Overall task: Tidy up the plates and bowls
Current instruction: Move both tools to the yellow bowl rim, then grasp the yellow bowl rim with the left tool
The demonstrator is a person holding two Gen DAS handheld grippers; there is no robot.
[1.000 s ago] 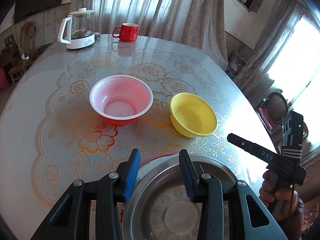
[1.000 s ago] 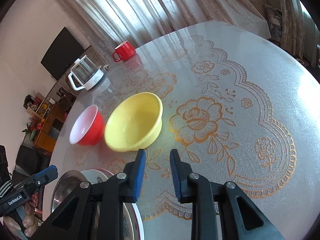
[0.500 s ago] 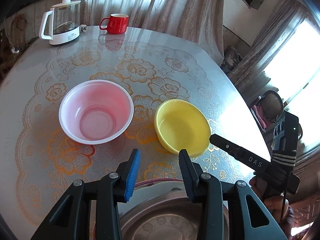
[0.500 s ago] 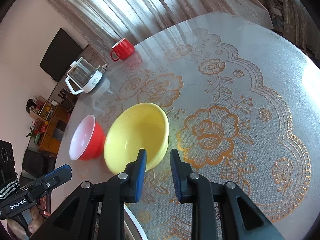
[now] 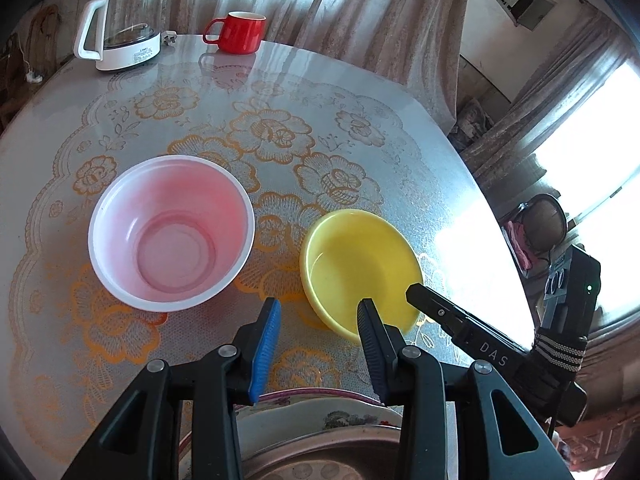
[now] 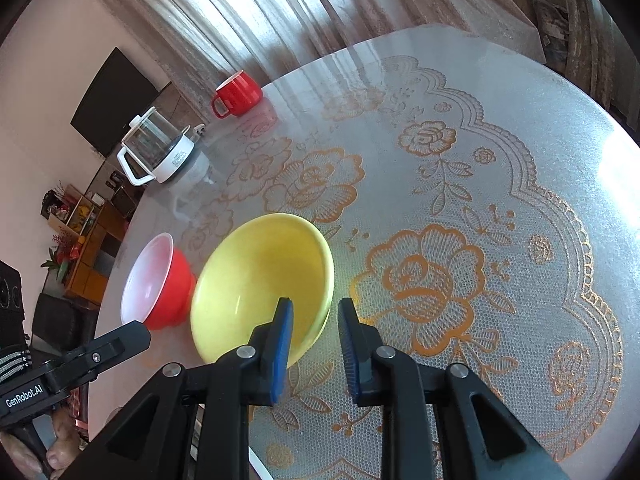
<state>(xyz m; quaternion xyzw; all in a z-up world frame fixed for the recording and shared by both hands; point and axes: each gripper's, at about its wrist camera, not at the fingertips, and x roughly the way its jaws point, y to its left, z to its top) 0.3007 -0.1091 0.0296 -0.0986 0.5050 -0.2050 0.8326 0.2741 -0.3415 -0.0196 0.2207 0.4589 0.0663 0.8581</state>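
Observation:
A yellow bowl point(image 5: 360, 268) point(image 6: 260, 280) sits on the table beside a bowl that is red outside and white inside point(image 5: 172, 232) point(image 6: 160, 280). My right gripper point(image 6: 314, 312) straddles the yellow bowl's near rim, one finger inside and one outside. Its jaws are closing, with a gap still showing around the rim. My left gripper point(image 5: 318, 312) hangs open and empty above the cloth between the two bowls. A floral plate point(image 5: 320, 412) with a metal plate point(image 5: 320, 464) on it lies under the left gripper, mostly hidden.
A glass kettle point(image 5: 124, 24) and a red mug point(image 5: 240, 32) stand at the far side of the round table point(image 5: 360, 120). The table's edge curves close on the right of the yellow bowl. Curtains hang behind.
Both grippers have moved forward toward the bowls. The plates have slid to the bottom of the left wrist view. The right gripper has reached the yellow bowl's rim and its jaws have narrowed.

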